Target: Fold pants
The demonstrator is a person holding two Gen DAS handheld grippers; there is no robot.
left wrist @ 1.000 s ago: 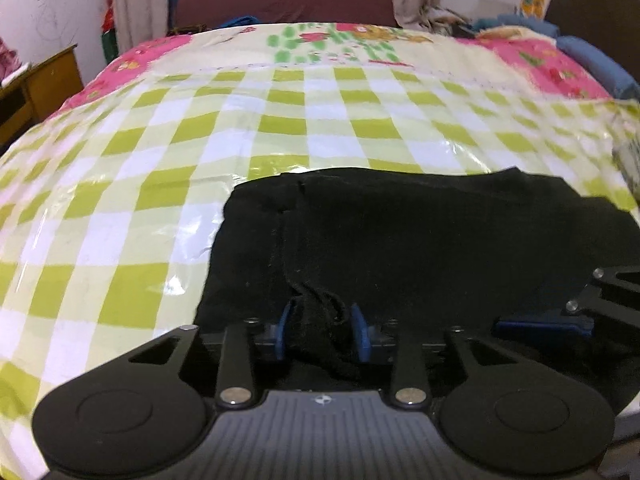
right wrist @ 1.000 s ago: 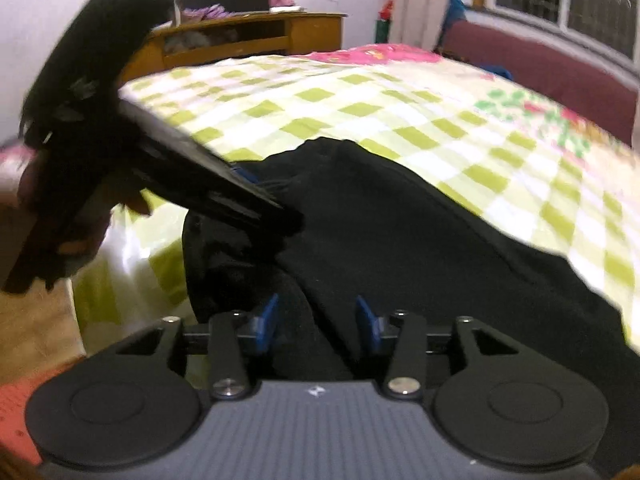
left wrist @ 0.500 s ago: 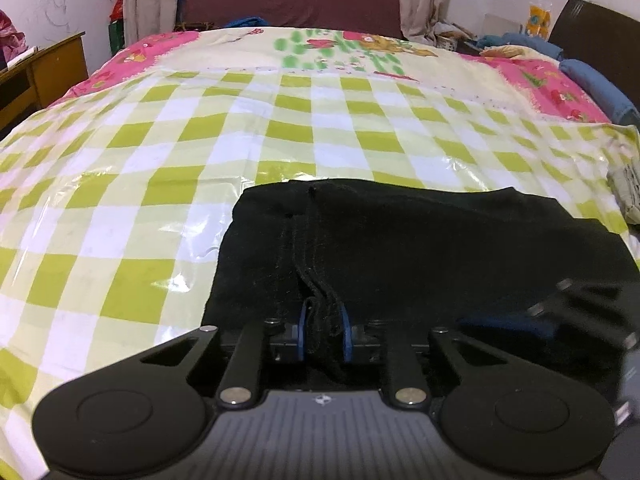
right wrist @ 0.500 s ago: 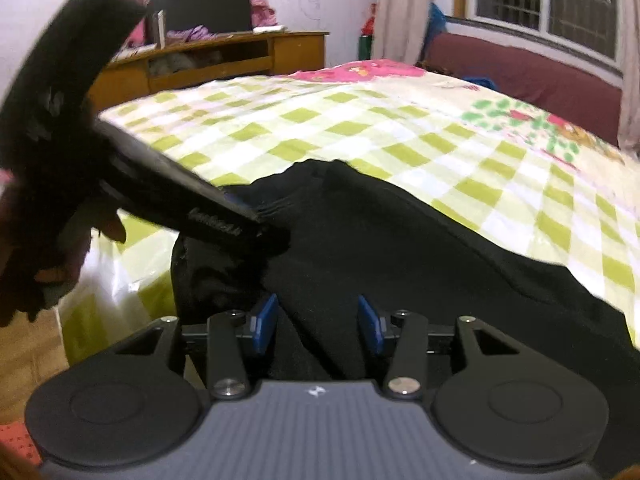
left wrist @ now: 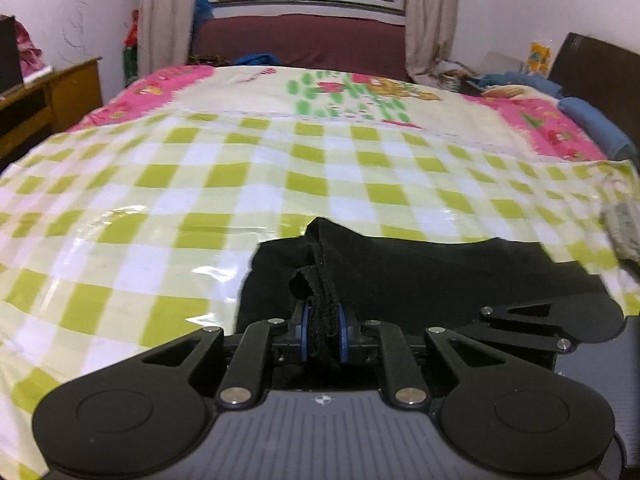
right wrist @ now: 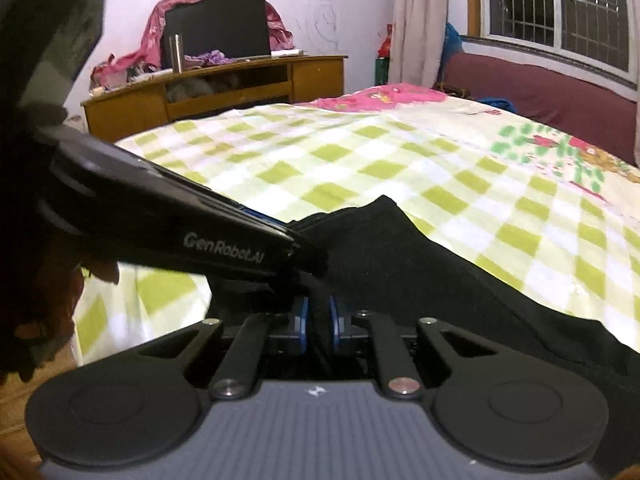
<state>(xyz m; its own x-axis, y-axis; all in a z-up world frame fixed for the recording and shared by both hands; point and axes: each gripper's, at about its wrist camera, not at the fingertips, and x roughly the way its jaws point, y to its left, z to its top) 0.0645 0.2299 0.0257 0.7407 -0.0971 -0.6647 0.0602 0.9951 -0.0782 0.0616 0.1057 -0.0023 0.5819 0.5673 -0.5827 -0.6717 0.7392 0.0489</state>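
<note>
Black pants (left wrist: 420, 276) lie folded on a green-checked plastic sheet (left wrist: 200, 200) near the bed's front edge. My left gripper (left wrist: 323, 332) is shut on a bunched strip of the pants' near edge, and that corner is raised off the sheet. In the right wrist view the pants (right wrist: 400, 264) run off to the right. My right gripper (right wrist: 318, 320) is closing, its blue pads pressing on a fold of the black cloth. The left gripper (right wrist: 308, 256) reaches in from the left just ahead of it. The right gripper's body (left wrist: 540, 320) shows beside the left one.
A person's hand (right wrist: 40, 300) holds the left gripper. A wooden cabinet (right wrist: 224, 92) stands left of the bed, a maroon sofa (left wrist: 304, 40) under the window beyond it. Blue pillows (left wrist: 592, 124) and a grey cloth (left wrist: 624, 232) lie at the right edge.
The left jaws closed on the pants' edge and rose, pulling the corner up. The right jaws, wide apart half a second ago, have come together on the cloth.
</note>
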